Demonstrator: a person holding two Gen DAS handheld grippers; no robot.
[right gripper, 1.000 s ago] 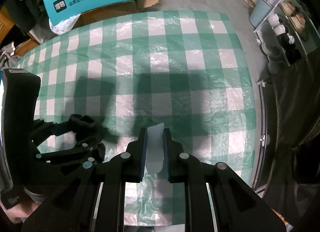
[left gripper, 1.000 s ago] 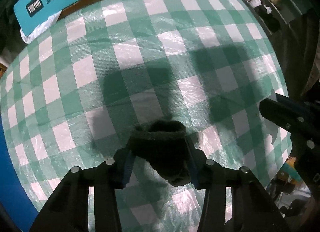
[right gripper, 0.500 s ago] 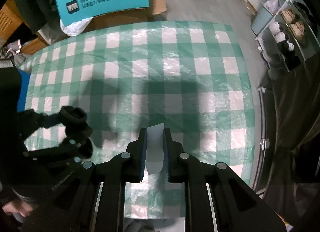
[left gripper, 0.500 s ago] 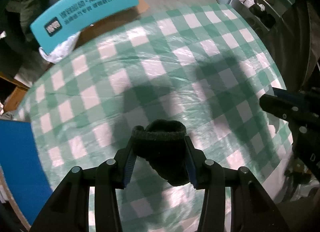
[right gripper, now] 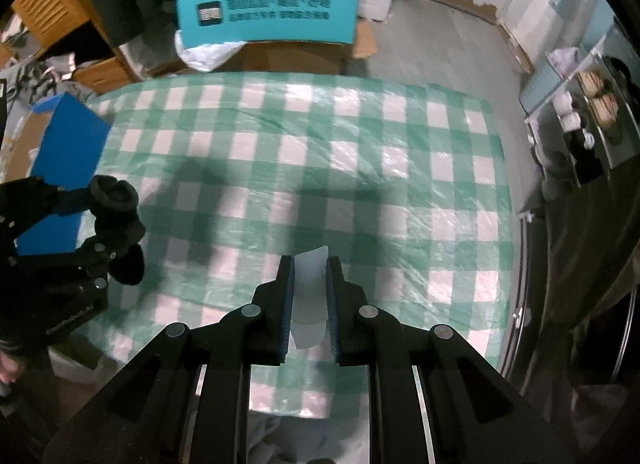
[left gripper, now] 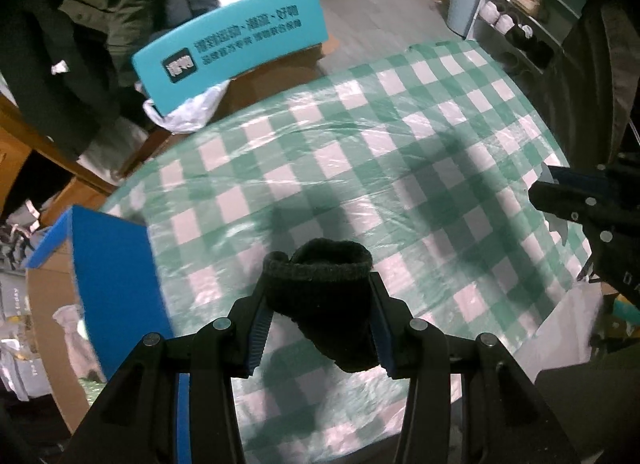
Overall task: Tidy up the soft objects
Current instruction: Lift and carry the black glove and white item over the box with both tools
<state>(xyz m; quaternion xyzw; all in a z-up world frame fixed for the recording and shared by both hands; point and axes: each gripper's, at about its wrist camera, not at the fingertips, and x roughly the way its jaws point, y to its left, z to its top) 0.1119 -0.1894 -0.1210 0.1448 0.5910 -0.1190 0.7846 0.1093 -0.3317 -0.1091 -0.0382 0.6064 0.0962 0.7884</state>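
Socks are in both grips, clear of the green-checked tabletop point(right gripper: 360, 192). The left gripper point(left gripper: 320, 304) has its fingers clamped on a rolled black sock point(left gripper: 326, 304), cuff end up and the bulk sagging between the blue pads. The right gripper point(right gripper: 310, 300) has its fingers nearly together, pinching a thin pale sock point(right gripper: 308, 292) that stands up as a narrow strip between them. In the right wrist view the left gripper shows at the left edge with the black sock bulging from it, just in front of a blue-lidded cardboard box point(right gripper: 64, 160) that sits beside the tabletop's left edge.

The step in hand looks like carrying both pieces to wherever they are being collected; the blue box is the likeliest place, though the pictures do not show that for certain. To do it well, keep both grips firm during the carry, since soft fabric slips easily and the pale sock is held by only a small fold. Bring each sock fully over the opening before letting go, and release one at a time so the two tools do not collide. Keep the dangling black bulk clear of the box flap.
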